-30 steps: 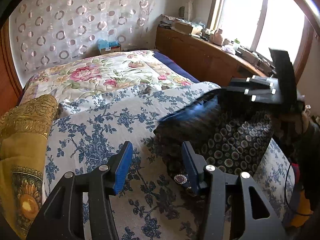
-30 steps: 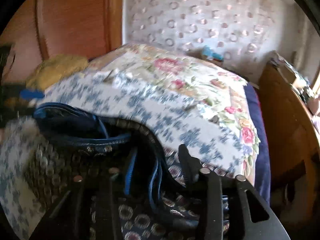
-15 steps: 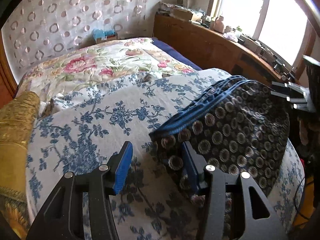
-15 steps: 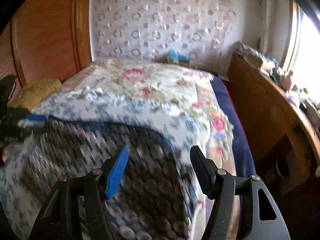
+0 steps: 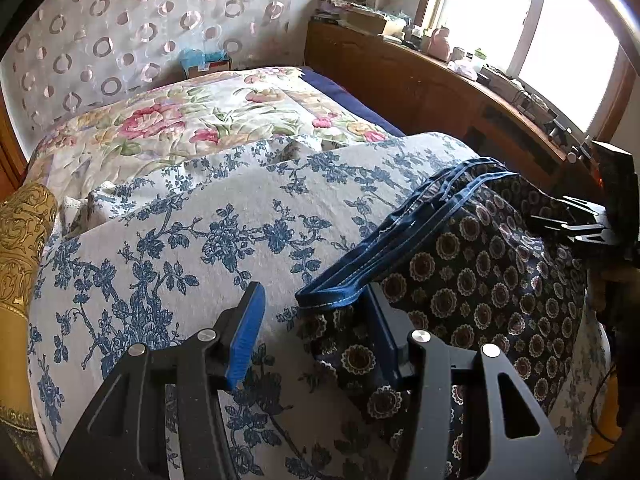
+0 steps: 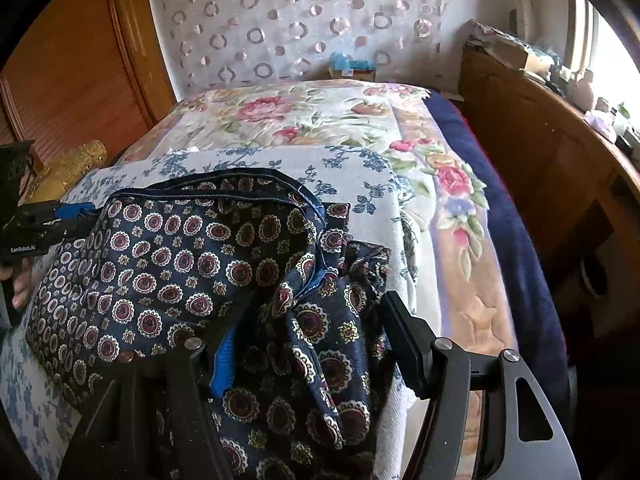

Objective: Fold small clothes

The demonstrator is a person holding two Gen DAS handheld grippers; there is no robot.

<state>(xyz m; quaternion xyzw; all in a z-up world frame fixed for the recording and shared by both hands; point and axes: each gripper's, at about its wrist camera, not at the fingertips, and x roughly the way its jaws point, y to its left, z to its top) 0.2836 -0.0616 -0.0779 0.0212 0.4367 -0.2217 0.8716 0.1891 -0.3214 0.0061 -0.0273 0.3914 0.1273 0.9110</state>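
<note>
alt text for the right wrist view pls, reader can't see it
A dark patterned garment with blue trim lies spread on a bed's blue-floral cover, bunched between the open fingers of the right gripper, which has just been opening. The left gripper sits at the garment's far left edge. Behind are a rose-print quilt and a wooden cabinet.

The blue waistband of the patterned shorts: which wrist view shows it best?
The left wrist view: the waistband runs sharp and unbroken across the blue-flowered sheet. The right wrist view shows only its far edge, curving behind bunched fabric.
</note>
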